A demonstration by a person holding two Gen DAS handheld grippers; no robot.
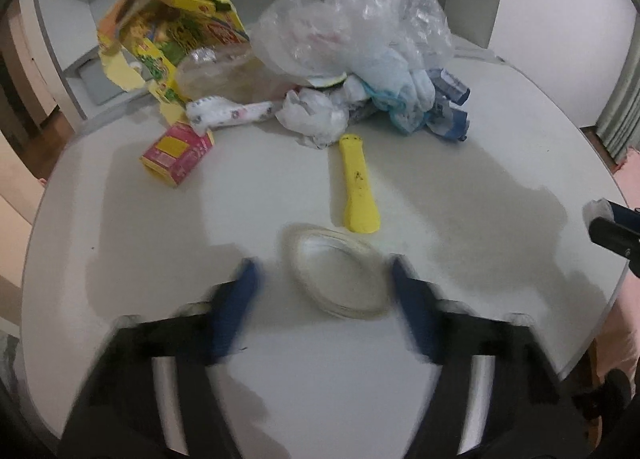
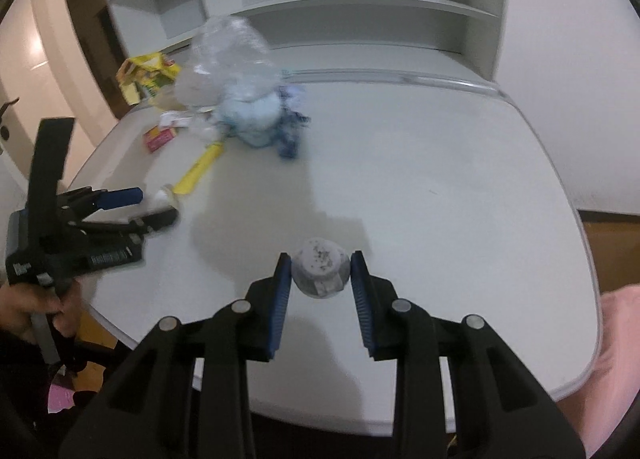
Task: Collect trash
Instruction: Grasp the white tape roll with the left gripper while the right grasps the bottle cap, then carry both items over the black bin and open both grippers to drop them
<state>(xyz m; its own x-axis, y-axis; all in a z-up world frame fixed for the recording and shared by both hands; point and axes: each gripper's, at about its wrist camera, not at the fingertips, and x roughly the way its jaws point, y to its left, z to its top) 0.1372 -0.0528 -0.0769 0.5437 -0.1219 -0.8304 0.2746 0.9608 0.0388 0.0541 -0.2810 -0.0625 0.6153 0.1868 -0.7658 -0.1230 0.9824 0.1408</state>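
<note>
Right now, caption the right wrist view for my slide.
Right hand-held gripper clamps a small grey speckled cup above the white table.

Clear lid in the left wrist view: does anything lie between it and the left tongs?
Nothing visible does. The lid lies on bare table between the tongs; the yellow tool lies beyond it.

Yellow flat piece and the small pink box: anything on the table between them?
Nothing; in the left wrist view the table is bare between the yellow flat piece and pink box.
</note>
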